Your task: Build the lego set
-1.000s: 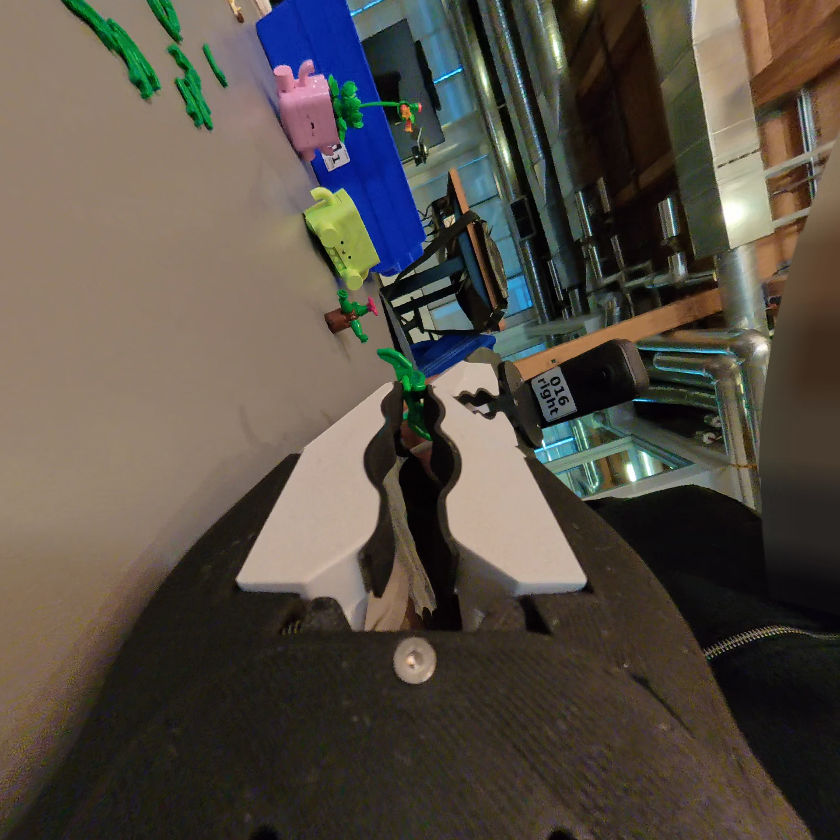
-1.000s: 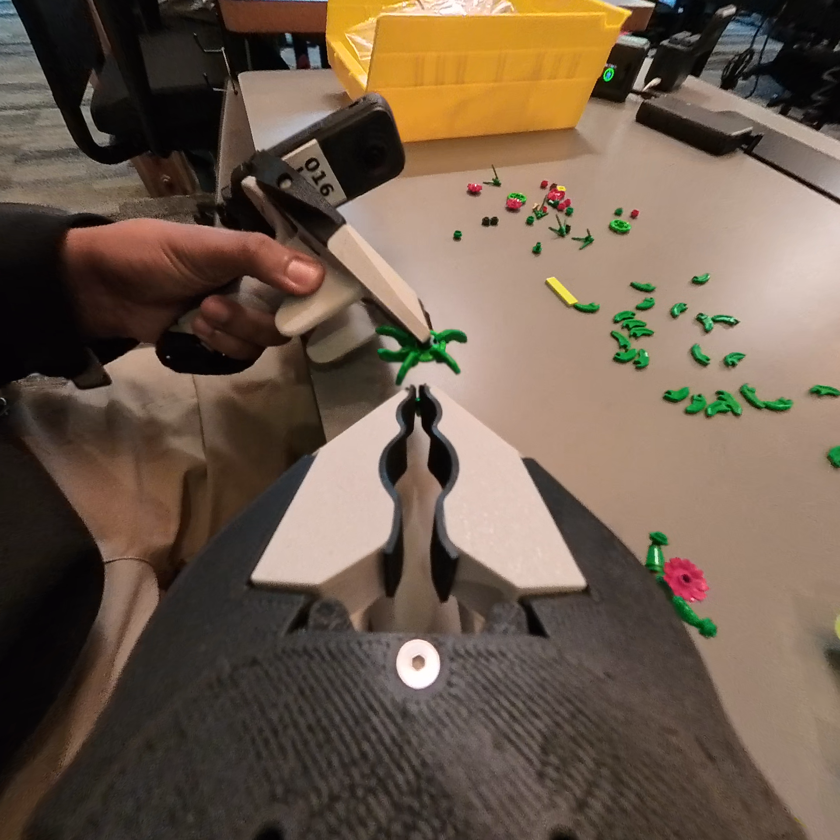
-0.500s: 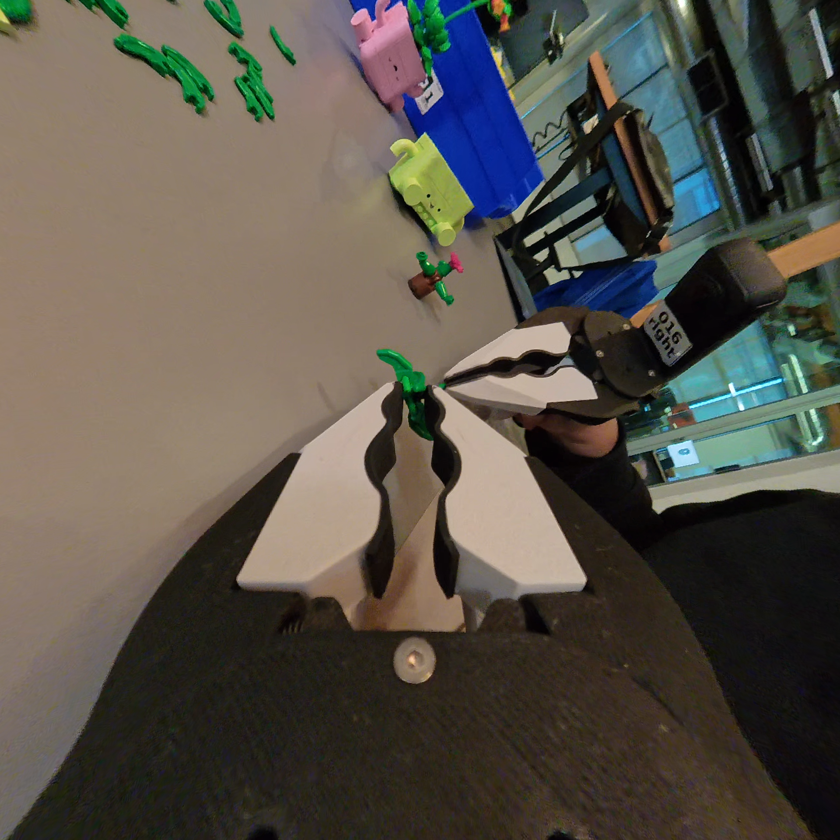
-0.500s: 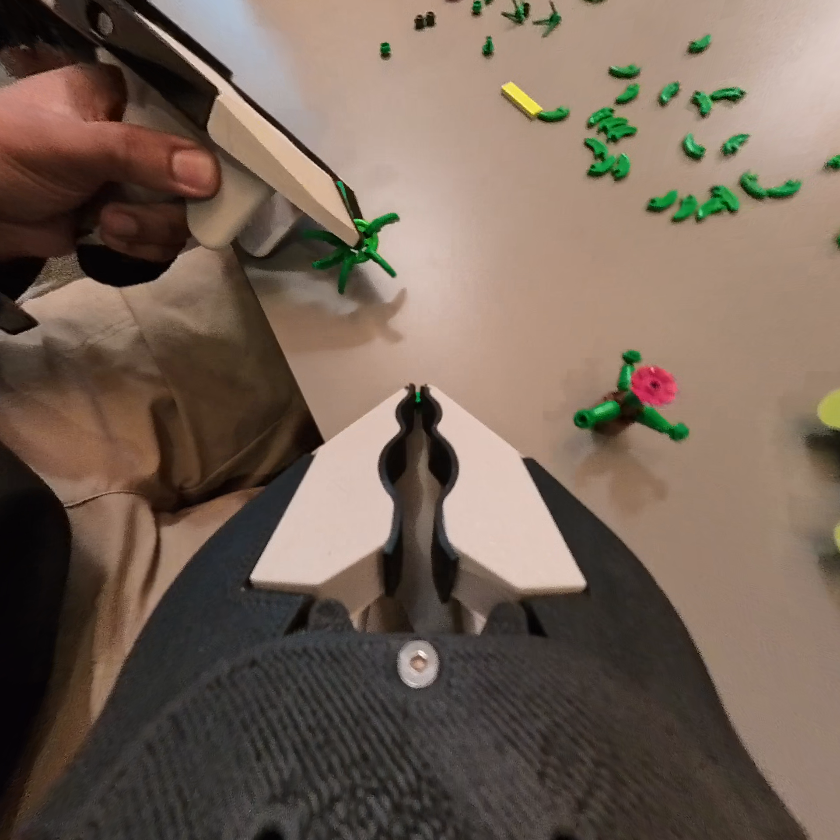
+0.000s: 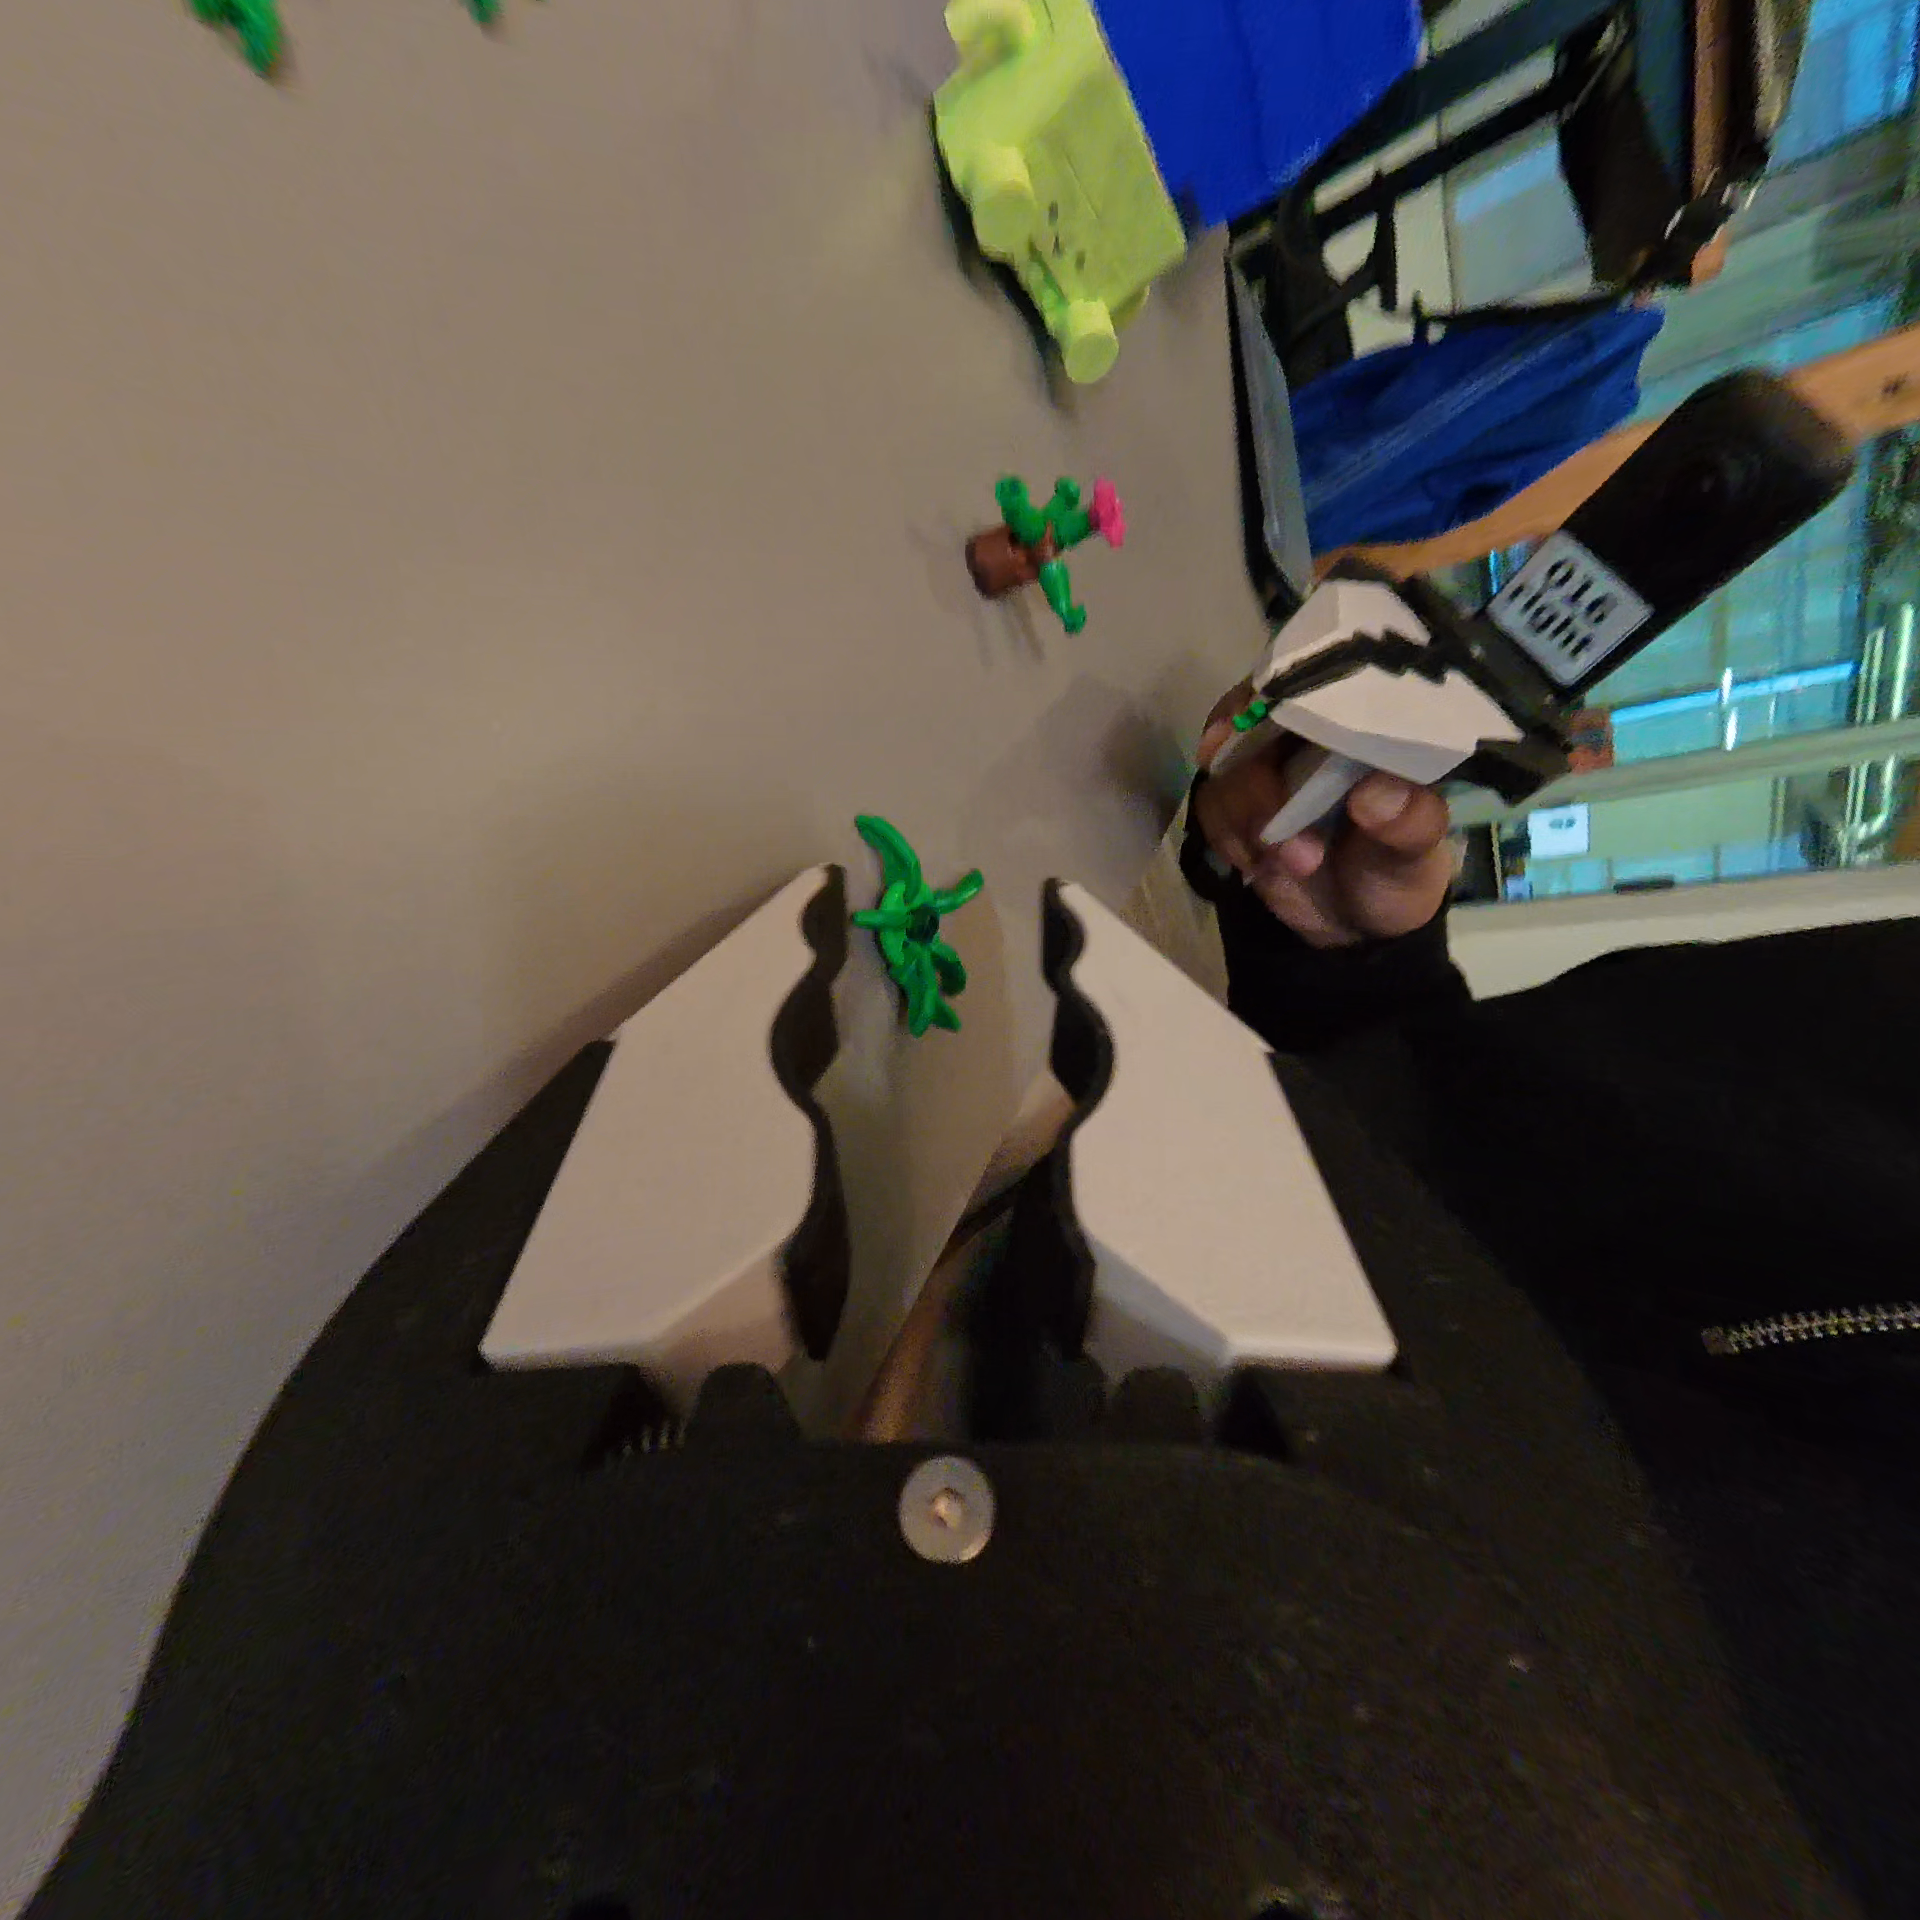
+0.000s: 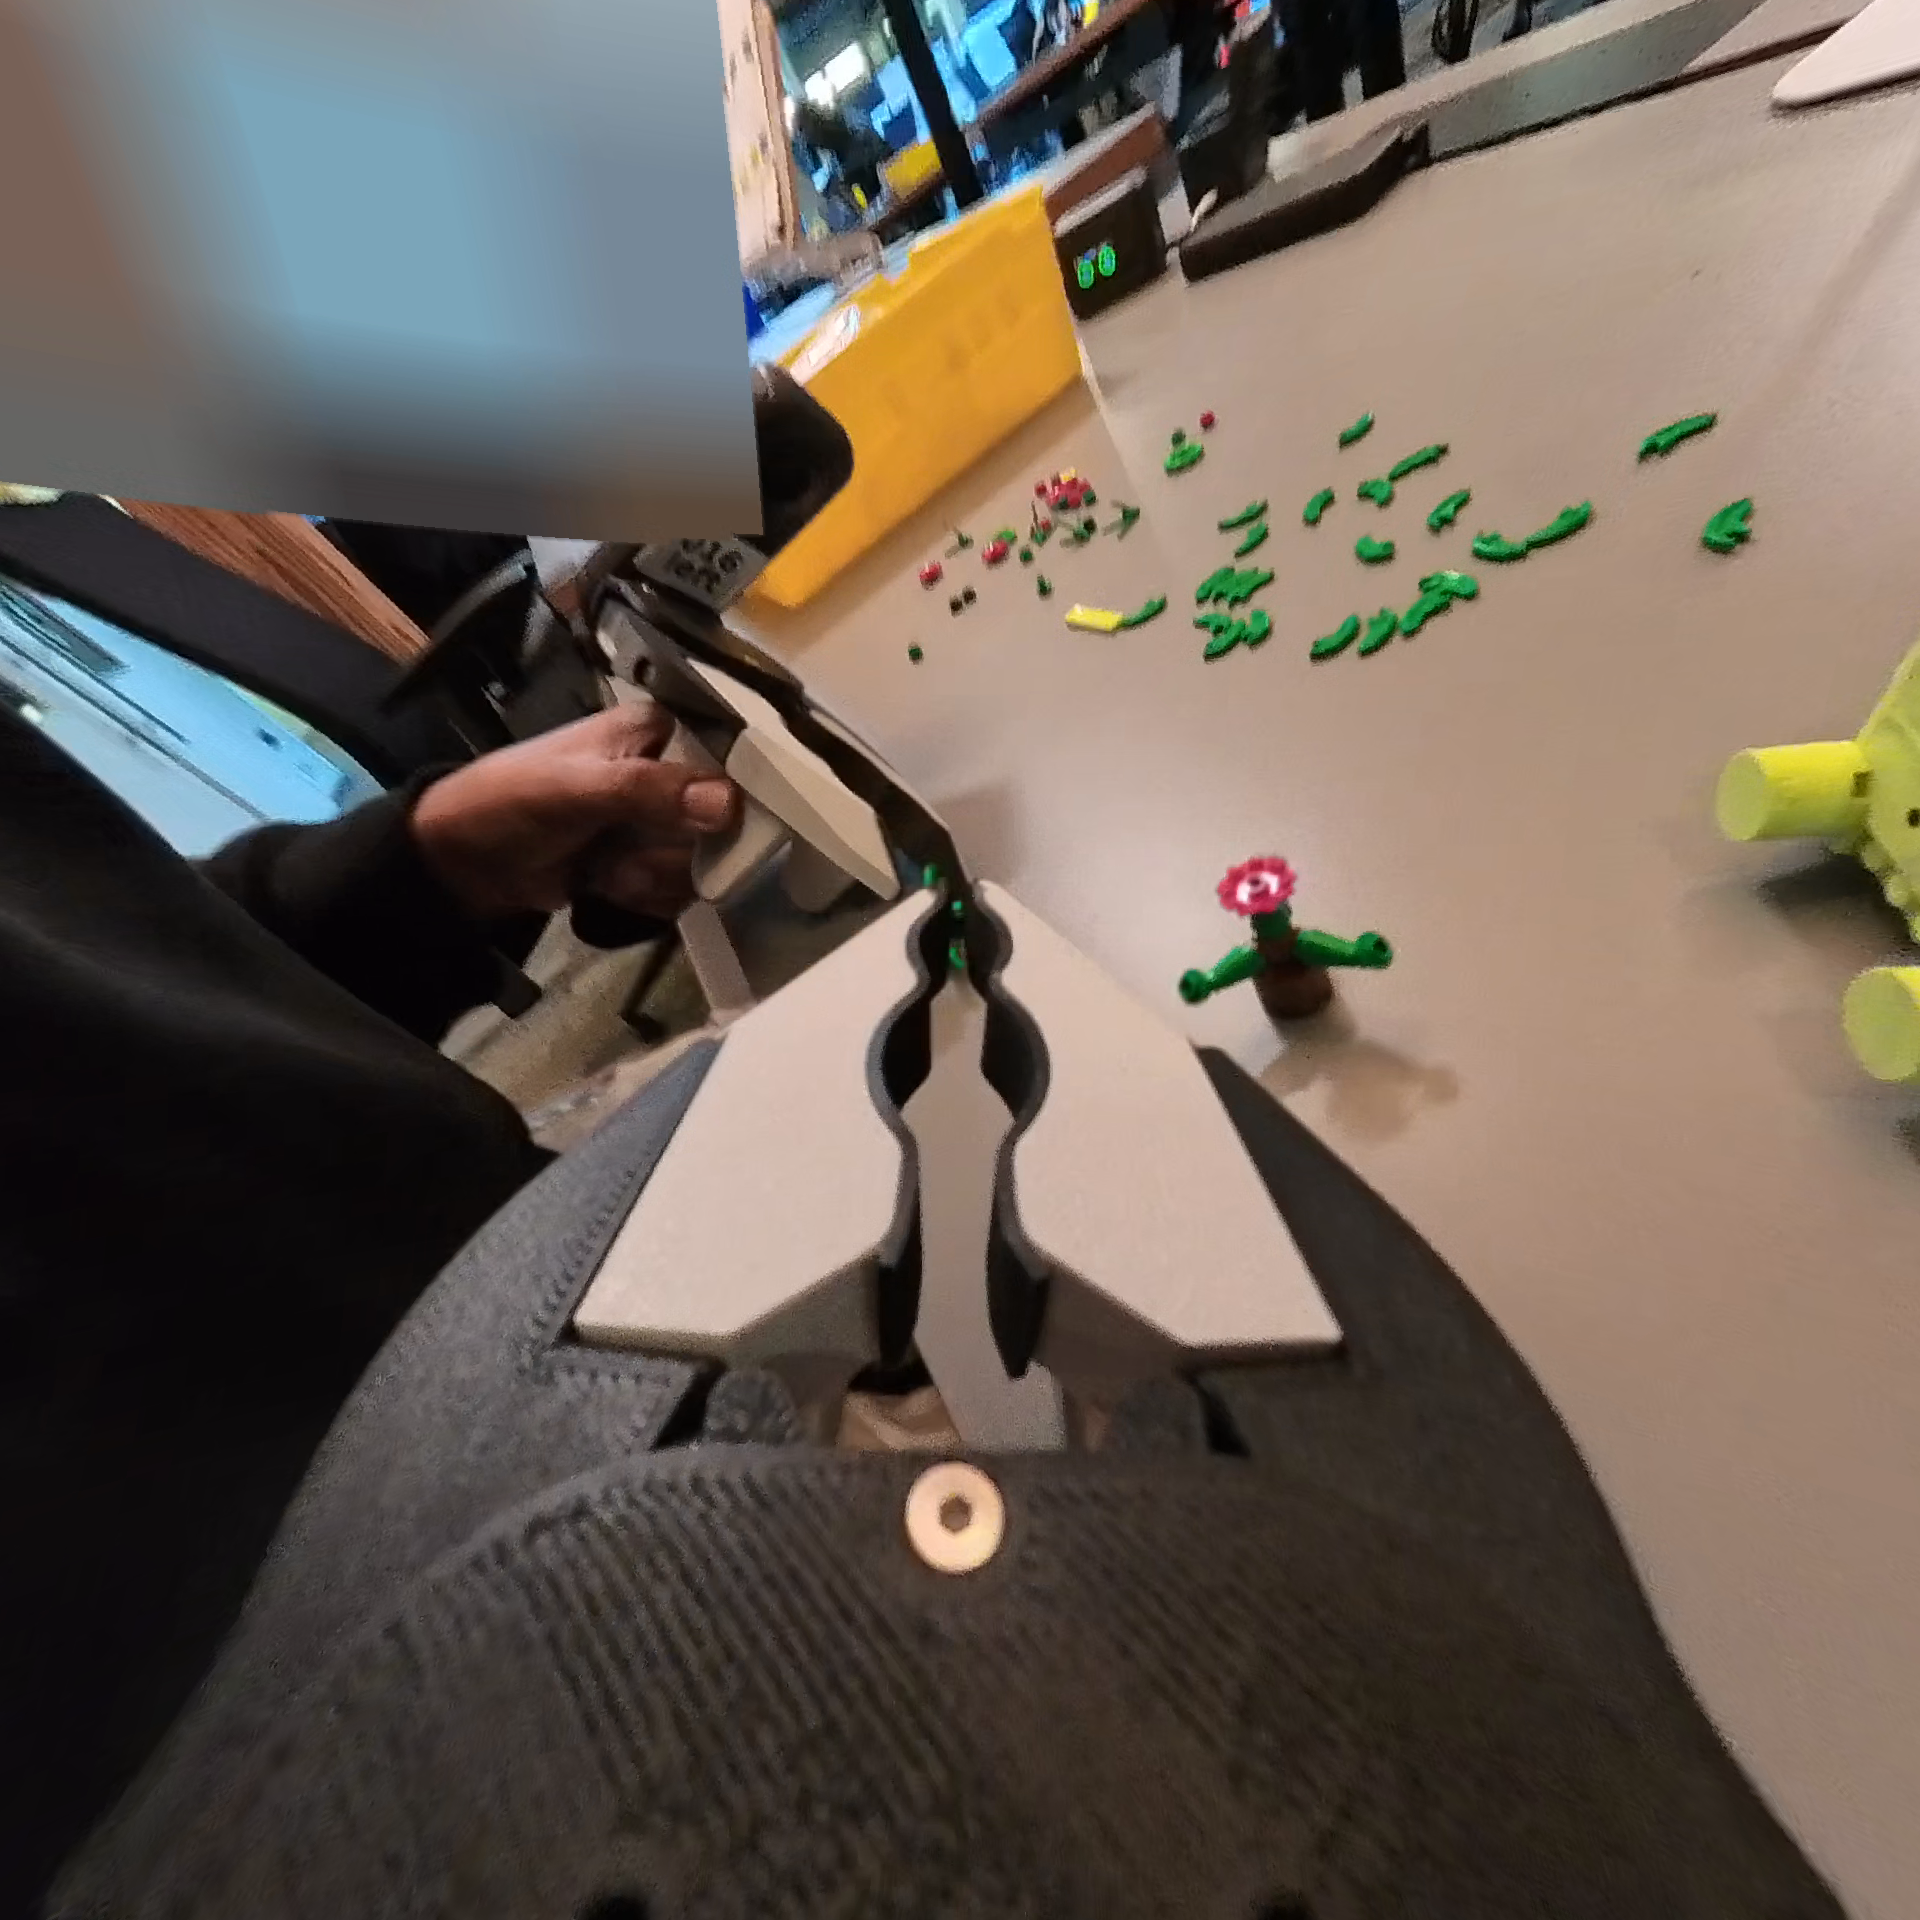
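The left gripper has its fingers spread wide, and the green leaf cluster sits in the gap between them, touching neither as far as the left wrist view shows. It appears to lie on the grey tabletop, near the edge. The cluster is a bright green spray of thin curved leaves fanning out from a dark centre.

The right gripper has its fingers nearly pressed together, pinching a small green stem piece at the tips; only bits of green show through the narrow gap. In the left wrist view that gripper is held off the tabletop's edge, apart from the leaf cluster, with the green piece poking out of its tips.

A small flower model stands upright on the tabletop beyond the right gripper: a brown base, green arms out to each side and a pink bloom on top. A lime-green block figure lies farther off. Loose green leaf pieces and a few red bits are scattered across the far tabletop.

A yellow bin stands at the back; its contents cannot be made out. A blue bin sits behind the lime figure.
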Tool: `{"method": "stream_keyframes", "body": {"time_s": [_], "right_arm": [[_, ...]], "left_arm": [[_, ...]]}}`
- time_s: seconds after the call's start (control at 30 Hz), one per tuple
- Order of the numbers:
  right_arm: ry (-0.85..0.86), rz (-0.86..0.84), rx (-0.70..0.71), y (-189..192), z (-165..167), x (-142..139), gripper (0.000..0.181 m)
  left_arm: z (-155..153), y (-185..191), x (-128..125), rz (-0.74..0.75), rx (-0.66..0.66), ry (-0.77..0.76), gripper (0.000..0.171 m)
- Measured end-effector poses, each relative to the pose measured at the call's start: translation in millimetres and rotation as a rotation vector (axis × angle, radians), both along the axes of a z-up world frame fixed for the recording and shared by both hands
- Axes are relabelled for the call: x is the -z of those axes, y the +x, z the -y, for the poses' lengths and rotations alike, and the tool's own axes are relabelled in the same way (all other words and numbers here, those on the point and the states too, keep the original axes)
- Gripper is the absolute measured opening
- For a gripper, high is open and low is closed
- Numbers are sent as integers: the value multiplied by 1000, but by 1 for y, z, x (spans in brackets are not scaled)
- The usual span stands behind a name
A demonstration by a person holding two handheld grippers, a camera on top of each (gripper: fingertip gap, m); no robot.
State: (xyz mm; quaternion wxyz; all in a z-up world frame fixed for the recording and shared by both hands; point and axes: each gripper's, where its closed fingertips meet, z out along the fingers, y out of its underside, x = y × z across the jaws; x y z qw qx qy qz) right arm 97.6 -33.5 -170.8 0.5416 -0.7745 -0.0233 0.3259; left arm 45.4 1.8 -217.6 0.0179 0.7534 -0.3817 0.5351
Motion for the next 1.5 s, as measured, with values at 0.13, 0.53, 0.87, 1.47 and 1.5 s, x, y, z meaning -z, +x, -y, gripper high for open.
{"method": "stream_keyframes", "body": {"time_s": [0.13,0.53,0.87,1.47,1.5], "right_arm": [[66,-160,3,4,-7,-25,1],[229,-420,-118,-35,-9,-82,0],[207,-323,-103,-33,-2,-66,23],[85,-83,-279,-50,10,-43,1],[80,-77,-279,-51,10,-41,1]], "left_arm": [[-28,-2,-35,100,-128,126,59],[38,19,-124,646,56,59,0],[34,1,-103,605,108,90,0],[51,4,-90,580,199,76,0],[52,4,-88,575,204,76,0]]}}
